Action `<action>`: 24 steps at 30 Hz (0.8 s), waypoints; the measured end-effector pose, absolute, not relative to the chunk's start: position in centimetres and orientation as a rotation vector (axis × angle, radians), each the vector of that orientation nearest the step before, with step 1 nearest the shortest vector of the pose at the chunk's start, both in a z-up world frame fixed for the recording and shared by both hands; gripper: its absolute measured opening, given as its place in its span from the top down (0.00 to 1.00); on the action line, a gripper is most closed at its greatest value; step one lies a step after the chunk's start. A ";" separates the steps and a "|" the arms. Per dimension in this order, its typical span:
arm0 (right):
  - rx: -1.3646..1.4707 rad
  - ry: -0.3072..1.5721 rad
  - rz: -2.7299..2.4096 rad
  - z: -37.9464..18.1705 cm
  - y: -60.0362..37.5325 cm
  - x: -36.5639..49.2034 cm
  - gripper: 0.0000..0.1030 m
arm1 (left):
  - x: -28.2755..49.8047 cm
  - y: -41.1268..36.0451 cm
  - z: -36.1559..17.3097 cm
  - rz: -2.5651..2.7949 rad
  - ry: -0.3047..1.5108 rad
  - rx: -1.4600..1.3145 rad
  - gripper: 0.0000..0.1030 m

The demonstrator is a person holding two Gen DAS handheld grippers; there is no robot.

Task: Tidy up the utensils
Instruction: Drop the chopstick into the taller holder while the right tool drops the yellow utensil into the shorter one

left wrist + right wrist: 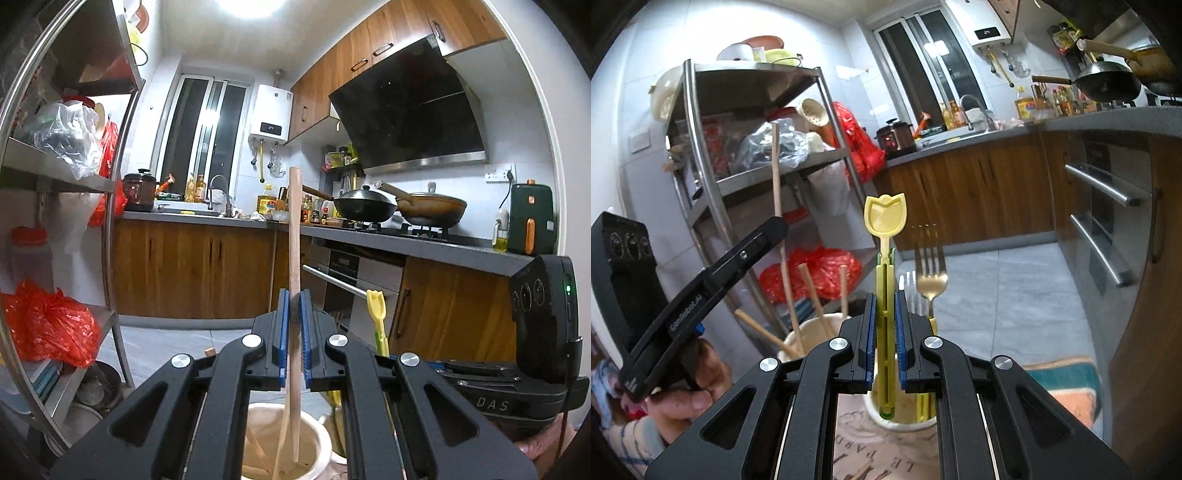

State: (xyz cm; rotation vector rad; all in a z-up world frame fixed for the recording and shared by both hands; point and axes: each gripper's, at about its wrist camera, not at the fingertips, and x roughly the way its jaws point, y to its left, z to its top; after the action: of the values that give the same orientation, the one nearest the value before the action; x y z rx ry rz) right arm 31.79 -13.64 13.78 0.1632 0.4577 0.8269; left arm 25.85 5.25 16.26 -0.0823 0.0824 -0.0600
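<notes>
- Two utensils are in hand at once: your left gripper [294, 332] is clamped on a wooden chopstick [294, 236], held upright with its lower end hanging inside the cream holder [317, 435] that has other wooden sticks in it.
- Your right gripper [885, 332] is closed on the yellow tulip-topped utensil [885, 225], its foot down inside the neighbouring cream holder [905, 424], beside the metal fork [931, 280].
- You appear to be mid-sort, each piece above its own pot.
- Next, judge whether each tip sits low enough, then let go without tipping either holder.
</notes>
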 end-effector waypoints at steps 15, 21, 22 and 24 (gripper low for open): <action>0.072 0.460 0.749 9.8 -12.1 31.7 0.90 | 25.4 3.5 13.7 -0.022 0.073 0.029 0.94; 0.051 0.498 0.738 8.8 -11.9 31.8 0.90 | 25.3 3.5 13.5 -0.003 0.070 0.032 0.93; 0.045 0.503 0.735 8.6 -11.9 31.7 0.90 | 25.2 3.4 13.5 0.000 0.070 0.033 0.93; 0.041 0.512 0.735 8.4 -11.8 31.7 0.89 | 25.2 3.5 13.5 0.003 0.070 0.034 0.93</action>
State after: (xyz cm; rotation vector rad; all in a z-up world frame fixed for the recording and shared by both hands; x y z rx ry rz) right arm 31.65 -11.82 8.37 0.0415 0.5116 0.7347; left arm 25.16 3.50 13.50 0.0344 0.0703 0.0030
